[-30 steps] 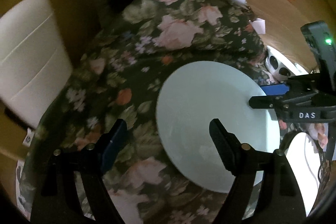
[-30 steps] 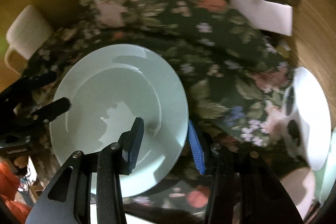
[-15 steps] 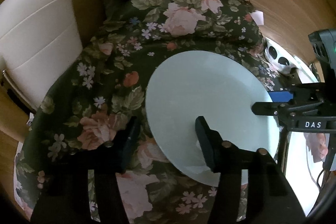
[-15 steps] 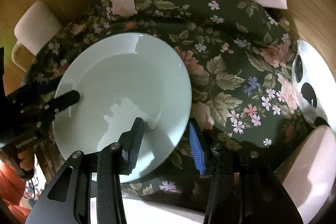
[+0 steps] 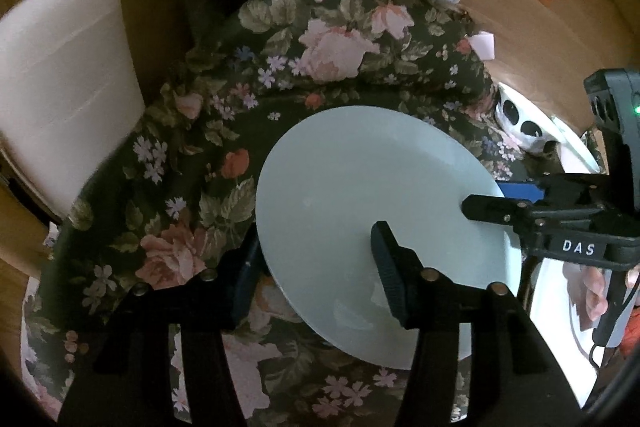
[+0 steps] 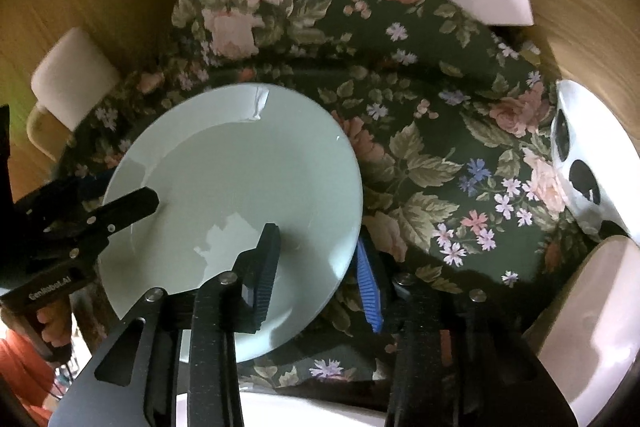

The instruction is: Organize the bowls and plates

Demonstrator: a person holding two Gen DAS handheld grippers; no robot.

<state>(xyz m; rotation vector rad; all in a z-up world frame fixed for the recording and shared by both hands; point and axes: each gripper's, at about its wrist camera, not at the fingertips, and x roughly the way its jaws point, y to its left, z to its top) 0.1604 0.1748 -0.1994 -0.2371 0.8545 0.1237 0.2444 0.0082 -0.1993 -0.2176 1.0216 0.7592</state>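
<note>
Left wrist view: the left tongs pinch the near rim of a round, glossy pale-green plate over flowered cloth. The right tongs are closing across its opposite rim.

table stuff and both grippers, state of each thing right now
pale green plate: empty, rim between the fingers of both grippers
left gripper: straddles plate's rim
right gripper: jaws closing over plate's rim
black-spotted white dish: at table's edge, untouched
floral tablecloth: spread, rumpled
</note>
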